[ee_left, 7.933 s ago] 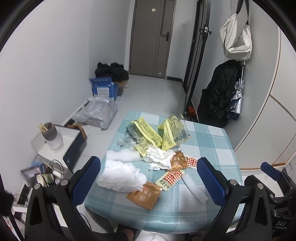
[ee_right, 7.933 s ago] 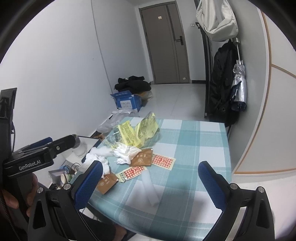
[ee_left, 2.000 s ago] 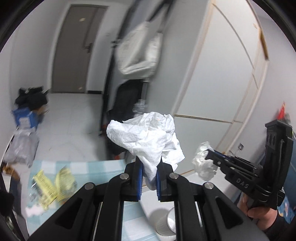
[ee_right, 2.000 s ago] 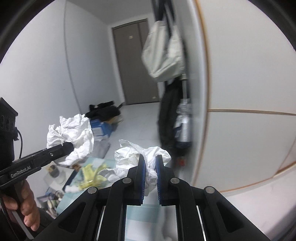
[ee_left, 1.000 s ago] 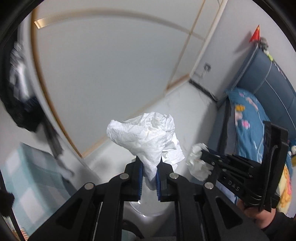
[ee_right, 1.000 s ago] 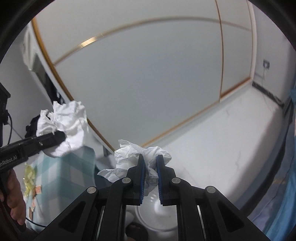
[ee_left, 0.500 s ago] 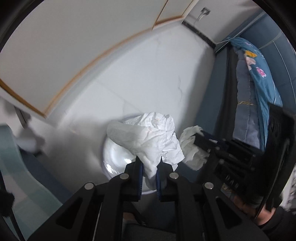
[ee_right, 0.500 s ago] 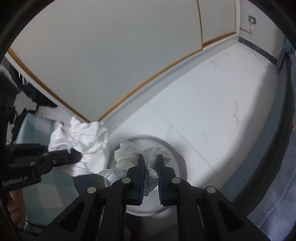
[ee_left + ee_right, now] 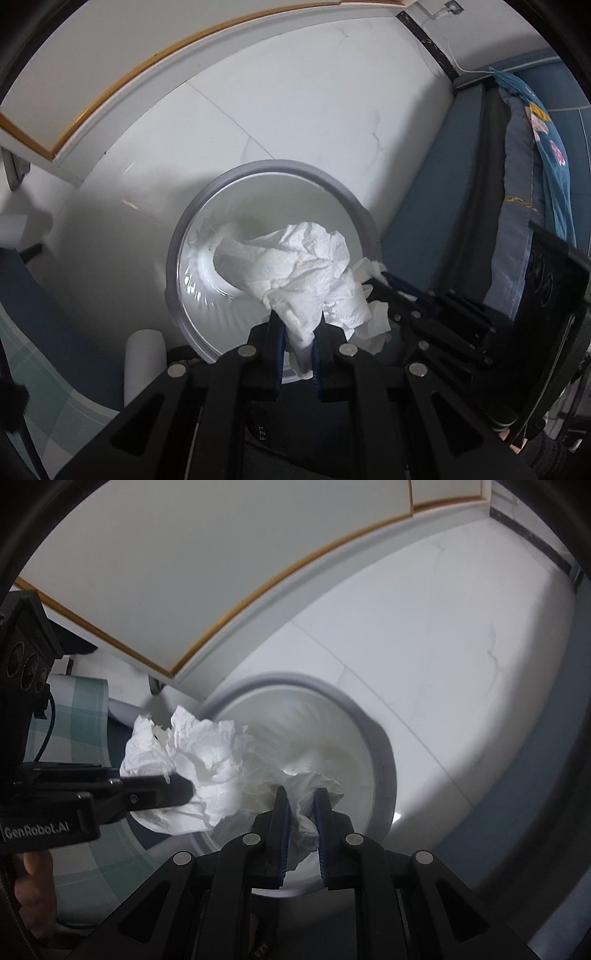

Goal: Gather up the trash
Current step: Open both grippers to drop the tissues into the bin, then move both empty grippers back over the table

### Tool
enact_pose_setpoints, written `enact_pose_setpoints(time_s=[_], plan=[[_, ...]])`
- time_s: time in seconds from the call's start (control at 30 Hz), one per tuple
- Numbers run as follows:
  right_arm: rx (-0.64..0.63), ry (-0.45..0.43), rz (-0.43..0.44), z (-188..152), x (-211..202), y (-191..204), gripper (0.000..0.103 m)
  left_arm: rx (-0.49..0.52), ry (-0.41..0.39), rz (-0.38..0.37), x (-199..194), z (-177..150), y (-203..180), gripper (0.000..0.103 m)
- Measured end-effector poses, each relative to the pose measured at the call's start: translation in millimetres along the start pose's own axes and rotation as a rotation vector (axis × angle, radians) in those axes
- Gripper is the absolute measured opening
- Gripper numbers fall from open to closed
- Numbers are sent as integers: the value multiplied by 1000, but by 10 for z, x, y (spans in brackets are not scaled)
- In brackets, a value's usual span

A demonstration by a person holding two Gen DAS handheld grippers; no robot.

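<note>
A white bin with a grey rim (image 9: 280, 164) stands on the tiled floor right below both grippers. My left gripper (image 9: 297, 321) is shut on a big crumpled white tissue (image 9: 295, 266) that hangs over the bin's mouth. In the right wrist view the bin's rim (image 9: 380, 753) shows again, with my right gripper (image 9: 300, 797) shut on a smaller crumpled tissue (image 9: 314, 782) above the bin's inside. The left gripper (image 9: 184, 790) comes in from the left there, its tissue (image 9: 192, 753) over the rim's left side. In the left wrist view the right gripper (image 9: 380, 280) sits close at the right.
A table with a green checked cloth (image 9: 81, 716) stands just left of the bin. Blue bedding (image 9: 535, 184) lies to the right. A white wall panel with gold trim (image 9: 221, 620) runs behind. A hand (image 9: 33, 886) holds the left gripper's handle.
Both grippers have tipped downward and sunk toward the bin, which now fills the middle of both views. Each still holds its tissue.
</note>
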State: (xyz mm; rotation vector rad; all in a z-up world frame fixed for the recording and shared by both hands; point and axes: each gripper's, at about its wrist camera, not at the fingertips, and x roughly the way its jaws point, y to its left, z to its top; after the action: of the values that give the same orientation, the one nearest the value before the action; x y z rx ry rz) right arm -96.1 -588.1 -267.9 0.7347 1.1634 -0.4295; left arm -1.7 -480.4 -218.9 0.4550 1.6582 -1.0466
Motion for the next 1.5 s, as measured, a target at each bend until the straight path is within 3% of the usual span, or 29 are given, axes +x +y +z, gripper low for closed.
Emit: enact_pose_setpoints(time_s=[0.13, 0.23, 0.3, 0.43, 0.5, 0.63, 0.7, 0.93, 1.2, 1.5], plan=[[5, 20, 3, 8, 87, 5, 14, -52, 6, 0, 60, -1, 112, 15], [19, 21, 14, 30, 82, -42, 15, -82, 0, -29, 52, 3, 154, 26], [17, 27, 16, 36, 105, -46, 16, -92, -10, -46, 34, 8, 178, 47], [16, 32, 20, 23, 137, -36, 25, -85, -11, -42, 14, 43, 160, 52], [21, 26, 17, 20, 135, -40, 27, -88, -4, -61, 12, 48, 165, 60], [21, 12, -2, 17, 91, -52, 42, -85, -21, -55, -21, 75, 169, 66], [12, 11, -21, 12, 70, -53, 43, -97, -26, -61, -34, 63, 189, 70], [42, -15, -7, -7, -53, -97, 51, -84, -57, -37, -157, 11, 209, 72], [34, -68, 3, 67, -318, -31, 53, -36, -154, 80, -446, -80, 161, 72], [-24, -235, 31, 330, -1001, 302, 62, -59, -382, 212, -1262, -246, 38, 72]])
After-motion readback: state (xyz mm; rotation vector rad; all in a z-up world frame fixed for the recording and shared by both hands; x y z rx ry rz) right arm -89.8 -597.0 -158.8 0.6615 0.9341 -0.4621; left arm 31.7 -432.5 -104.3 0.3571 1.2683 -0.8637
